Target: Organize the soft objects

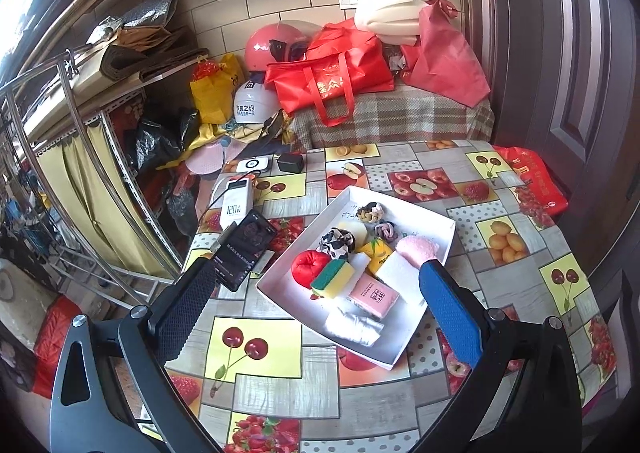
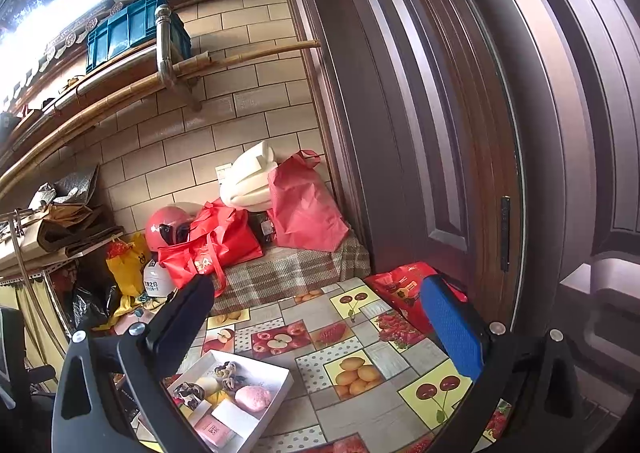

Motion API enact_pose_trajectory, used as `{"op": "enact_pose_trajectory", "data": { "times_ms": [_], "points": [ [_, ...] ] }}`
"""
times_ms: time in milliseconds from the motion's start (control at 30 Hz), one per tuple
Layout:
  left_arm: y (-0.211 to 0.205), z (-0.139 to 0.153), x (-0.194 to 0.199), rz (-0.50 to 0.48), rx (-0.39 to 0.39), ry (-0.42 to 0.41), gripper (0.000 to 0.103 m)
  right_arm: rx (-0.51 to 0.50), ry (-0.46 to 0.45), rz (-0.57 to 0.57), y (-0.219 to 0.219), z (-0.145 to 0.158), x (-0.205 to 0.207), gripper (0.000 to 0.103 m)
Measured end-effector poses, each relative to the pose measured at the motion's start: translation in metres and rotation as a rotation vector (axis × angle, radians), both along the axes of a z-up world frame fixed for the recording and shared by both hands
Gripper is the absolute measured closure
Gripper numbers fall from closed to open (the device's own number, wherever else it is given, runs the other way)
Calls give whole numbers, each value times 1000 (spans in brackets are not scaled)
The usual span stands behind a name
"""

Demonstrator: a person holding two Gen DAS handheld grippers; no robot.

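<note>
A white tray (image 1: 414,337) lies on the fruit-print tablecloth and holds several soft things: a red plush apple (image 1: 306,267), a green-yellow sponge (image 1: 333,278), a pink packet (image 1: 374,295), a silver pouch (image 1: 354,327), a pink fluffy pad (image 1: 418,249), a white pad (image 1: 396,273) and scrunchies (image 1: 338,243). My left gripper (image 1: 316,273) hovers open above the tray's near side, nothing between its fingers. My right gripper (image 2: 318,289) is open and held higher, over the table's far right part; the tray (image 2: 280,373) sits low left of it.
A phone (image 1: 246,249), a white power bank (image 1: 236,205) and a black charger (image 1: 291,163) lie at the table's left back. Red bags (image 1: 328,81), helmets and foam pile on a plaid-covered bench behind. A brown door (image 2: 440,133) stands right; shelving stands left.
</note>
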State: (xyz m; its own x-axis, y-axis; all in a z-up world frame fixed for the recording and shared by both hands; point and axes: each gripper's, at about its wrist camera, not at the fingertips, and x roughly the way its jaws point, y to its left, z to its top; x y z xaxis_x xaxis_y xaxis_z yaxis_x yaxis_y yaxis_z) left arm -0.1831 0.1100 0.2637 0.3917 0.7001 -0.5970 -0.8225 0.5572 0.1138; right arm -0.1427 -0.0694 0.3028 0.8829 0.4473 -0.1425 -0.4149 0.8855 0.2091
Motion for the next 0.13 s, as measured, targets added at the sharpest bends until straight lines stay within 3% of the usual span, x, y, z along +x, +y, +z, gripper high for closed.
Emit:
{"op": "enact_pose_trajectory", "data": {
  "times_ms": [133],
  "points": [
    [0, -1, 1, -7, -2, 0, 0, -2, 4, 3, 0, 0, 1, 0]
  ]
}}
